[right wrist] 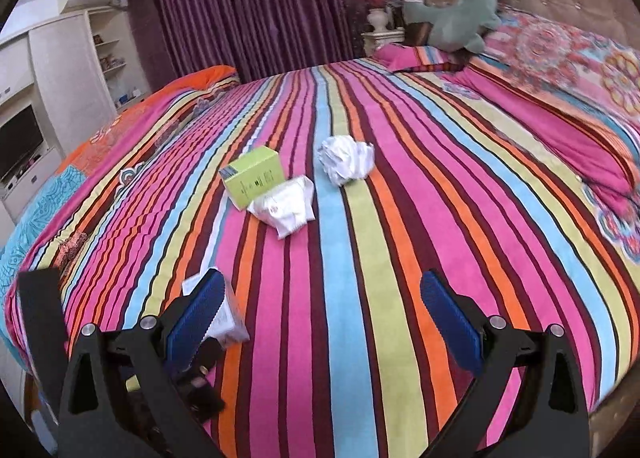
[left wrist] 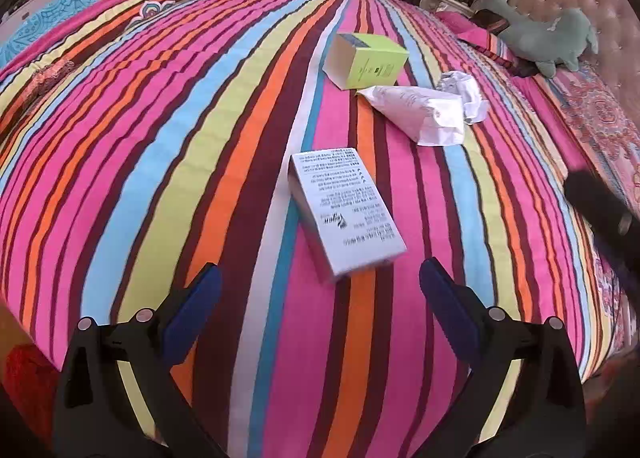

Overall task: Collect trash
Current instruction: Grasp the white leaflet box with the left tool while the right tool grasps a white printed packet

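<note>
- On the bed's striped quilt (left wrist: pixel 168 162) we see four pieces of trash lying loose, with no bin or bag in either view.
- Nearest the left tool (left wrist: pixel 320 282), the white printed carton (left wrist: pixel 346 210) is the largest piece. It lies flat just ahead of the spread fingers, untouched. We judge it light, stiff and probably hollow, so a hard squeeze could cave its broad faces. We would take it across the narrow sides near the closest end.
- Beyond it lies the white plastic pouch (left wrist: pixel 420 110), flat and wrinkled, its tip just beside the green box. We expect it to be soft, slick and almost weightless. A pinch on the crimped end or a raised fold should hold better than the smooth middle.
- Farther off, the lime-green box (left wrist: pixel 366 60) stands on the quilt. We judge it stiff card, light and easy to tip, best taken across two opposite walls.
- Smallest is the crumpled white paper ball (right wrist: pixel 346 158), just beside the pouch. It should be springy and featherlight, and we could close on it from any side.
- Both tools are released and carry nothing. The right tool (right wrist: pixel 322 294) hangs above the quilt, well short of the paper ball, and its left finger partly hides the white carton.
</note>
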`<state>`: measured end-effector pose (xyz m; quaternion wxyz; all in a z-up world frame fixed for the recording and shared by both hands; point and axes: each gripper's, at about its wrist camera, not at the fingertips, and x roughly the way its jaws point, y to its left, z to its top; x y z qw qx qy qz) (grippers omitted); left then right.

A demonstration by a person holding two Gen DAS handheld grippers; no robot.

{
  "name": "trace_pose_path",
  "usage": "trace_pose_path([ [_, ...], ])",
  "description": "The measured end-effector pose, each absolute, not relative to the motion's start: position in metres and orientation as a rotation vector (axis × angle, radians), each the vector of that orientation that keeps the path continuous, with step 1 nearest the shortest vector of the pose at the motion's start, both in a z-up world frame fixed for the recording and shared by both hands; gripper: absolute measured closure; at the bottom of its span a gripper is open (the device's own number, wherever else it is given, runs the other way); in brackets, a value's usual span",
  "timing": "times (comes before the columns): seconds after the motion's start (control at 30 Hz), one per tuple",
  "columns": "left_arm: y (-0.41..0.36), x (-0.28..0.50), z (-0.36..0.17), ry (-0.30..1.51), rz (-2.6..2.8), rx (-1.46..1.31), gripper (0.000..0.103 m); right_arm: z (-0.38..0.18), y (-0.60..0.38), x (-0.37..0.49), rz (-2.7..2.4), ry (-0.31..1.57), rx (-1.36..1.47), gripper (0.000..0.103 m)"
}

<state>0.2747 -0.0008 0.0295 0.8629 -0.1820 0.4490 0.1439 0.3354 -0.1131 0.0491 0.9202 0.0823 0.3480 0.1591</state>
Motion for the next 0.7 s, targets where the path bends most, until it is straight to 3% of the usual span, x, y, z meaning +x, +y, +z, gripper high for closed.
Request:
trace_pose_path([
  [0.7,0.001,0.321,0.007,0.961,0.368,-0.355,0.007,0.028,-0.029,0.456,0.435,0.871,-0.126,0.009],
])
